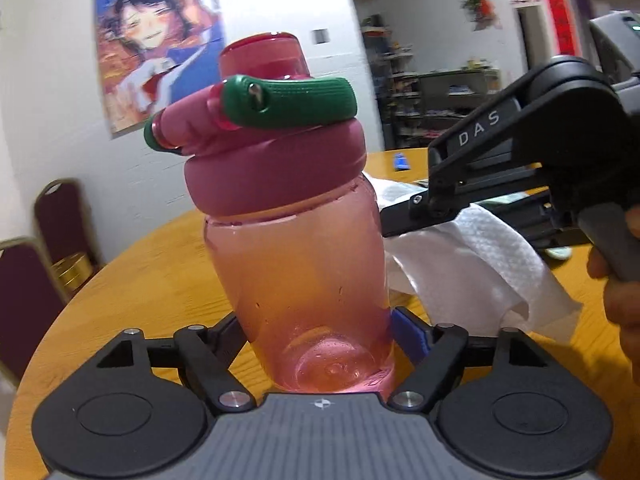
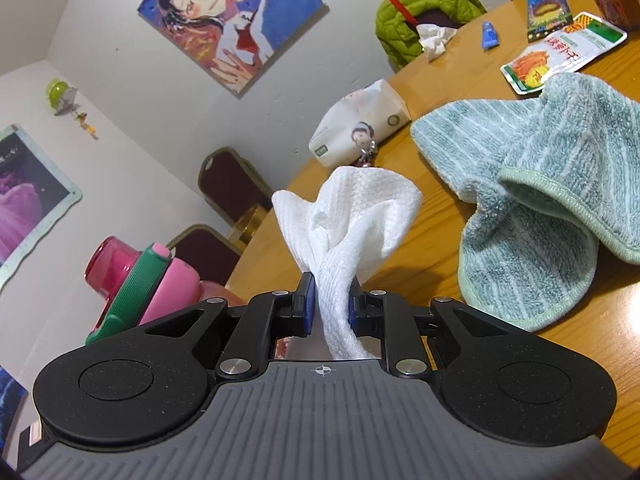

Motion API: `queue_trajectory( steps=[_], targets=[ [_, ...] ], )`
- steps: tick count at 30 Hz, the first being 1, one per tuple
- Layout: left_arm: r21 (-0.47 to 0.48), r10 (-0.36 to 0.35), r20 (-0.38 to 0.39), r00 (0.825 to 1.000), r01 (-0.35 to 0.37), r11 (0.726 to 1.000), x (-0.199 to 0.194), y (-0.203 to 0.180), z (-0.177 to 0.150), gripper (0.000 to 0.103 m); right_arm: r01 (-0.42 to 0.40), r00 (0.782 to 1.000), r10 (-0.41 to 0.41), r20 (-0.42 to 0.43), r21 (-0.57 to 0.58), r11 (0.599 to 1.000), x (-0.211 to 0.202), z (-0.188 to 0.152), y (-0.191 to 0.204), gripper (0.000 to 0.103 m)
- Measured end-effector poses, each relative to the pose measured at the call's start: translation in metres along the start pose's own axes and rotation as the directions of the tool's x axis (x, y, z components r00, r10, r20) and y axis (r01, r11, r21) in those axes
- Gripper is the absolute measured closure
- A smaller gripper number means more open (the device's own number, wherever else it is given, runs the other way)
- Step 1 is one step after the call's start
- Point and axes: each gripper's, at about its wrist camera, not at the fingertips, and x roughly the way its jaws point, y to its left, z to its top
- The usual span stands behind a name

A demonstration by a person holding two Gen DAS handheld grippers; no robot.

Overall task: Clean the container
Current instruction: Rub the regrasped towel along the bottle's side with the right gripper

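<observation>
A pink see-through bottle (image 1: pixel 304 280) with a pink lid and a green carry handle (image 1: pixel 292 100) is tilted above the wooden table. My left gripper (image 1: pixel 320 336) is shut on its lower body. My right gripper (image 2: pixel 329 304) is shut on a white paper towel (image 2: pixel 352 216), which sticks out ahead of the fingers. In the left wrist view the right gripper (image 1: pixel 404 220) is just right of the bottle, with the towel (image 1: pixel 480 256) hanging beside the bottle's side. The bottle's lid also shows at the left in the right wrist view (image 2: pixel 140 280).
A blue-green striped cloth (image 2: pixel 532 208) lies on the round wooden table (image 2: pixel 432 248). A tissue pack (image 2: pixel 360 120), a snack packet (image 2: pixel 560 52), a small blue tube (image 2: pixel 490 34) and a crumpled tissue (image 2: pixel 434 38) lie further back. Maroon chairs (image 1: pixel 56 220) stand at the table's edge.
</observation>
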Motion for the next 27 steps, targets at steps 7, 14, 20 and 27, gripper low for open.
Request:
queue_trajectory(
  steps=[7,14,20,27],
  targets=[
    [0.137,-0.345,0.062,0.937,0.334,0.932,0.01,0.061,-0.009,0.029,-0.097,0.993,0.101,-0.053,0.079,0.992,0.006,-0.003,-0.008,0.082],
    [0.141,-0.38,0.079,0.921,0.367,0.919,0.014,0.07,-0.01,0.029,-0.346,0.933,0.356,0.06,0.427,0.836,0.012,-0.014,-0.037,0.082],
    [0.137,-0.357,0.078,0.931,0.345,0.929,0.015,0.06,-0.008,0.029,-0.06,0.984,0.113,-0.14,0.335,0.94,0.042,-0.028,-0.042,0.082],
    [0.131,-0.338,0.075,0.938,0.327,0.936,0.018,0.059,-0.005,0.029,-0.289,0.955,0.294,0.036,0.339,0.895,0.001,-0.01,-0.023,0.082]
  ],
)
